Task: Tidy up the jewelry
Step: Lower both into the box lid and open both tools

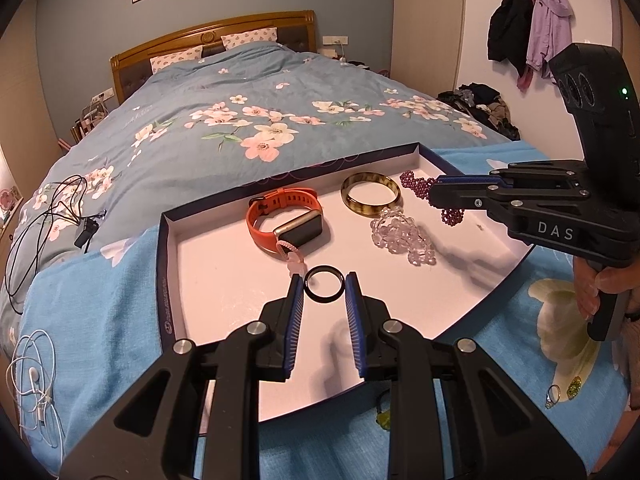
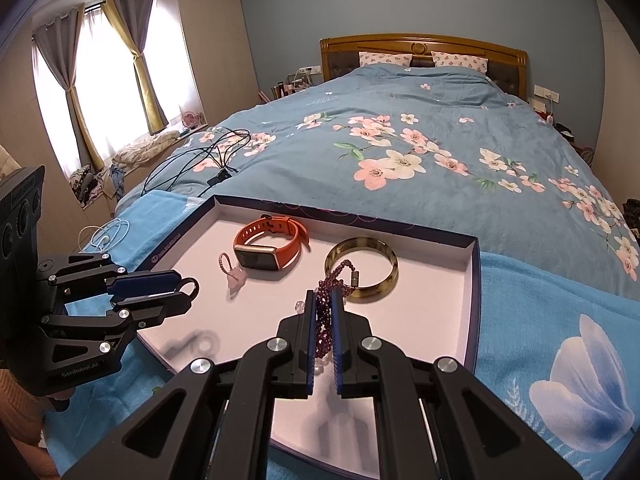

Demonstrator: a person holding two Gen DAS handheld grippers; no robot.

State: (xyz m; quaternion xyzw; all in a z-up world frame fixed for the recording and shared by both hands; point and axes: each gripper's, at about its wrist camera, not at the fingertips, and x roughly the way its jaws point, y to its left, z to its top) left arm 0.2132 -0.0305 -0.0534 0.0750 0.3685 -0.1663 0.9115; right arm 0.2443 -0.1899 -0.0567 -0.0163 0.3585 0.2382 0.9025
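A shallow white tray with a dark rim [image 1: 168,240] [image 2: 474,264] lies on the bed. In it are an orange smartwatch [image 1: 286,222] [image 2: 266,250], a tortoiseshell bangle [image 1: 370,198] [image 2: 362,276], a clear bead bracelet [image 1: 402,236], a pink charm [image 1: 294,258] [image 2: 236,276] and a purple bead strand [image 1: 416,184] [image 2: 326,312]. My left gripper [image 1: 324,292] [image 2: 180,290] is shut on a black ring [image 1: 323,284] [image 2: 193,286], held above the tray. My right gripper [image 2: 322,312] [image 1: 434,192] is shut on the purple bead strand, lifted over the tray.
The tray rests on a light blue towel [image 1: 92,292] over a floral duvet [image 1: 240,112]. Small rings and green pieces [image 1: 562,392] lie on the towel at the right; another green piece [image 1: 384,416] sits at the tray's front edge. Black cables [image 1: 44,216] and white earphones [image 1: 36,384] lie left.
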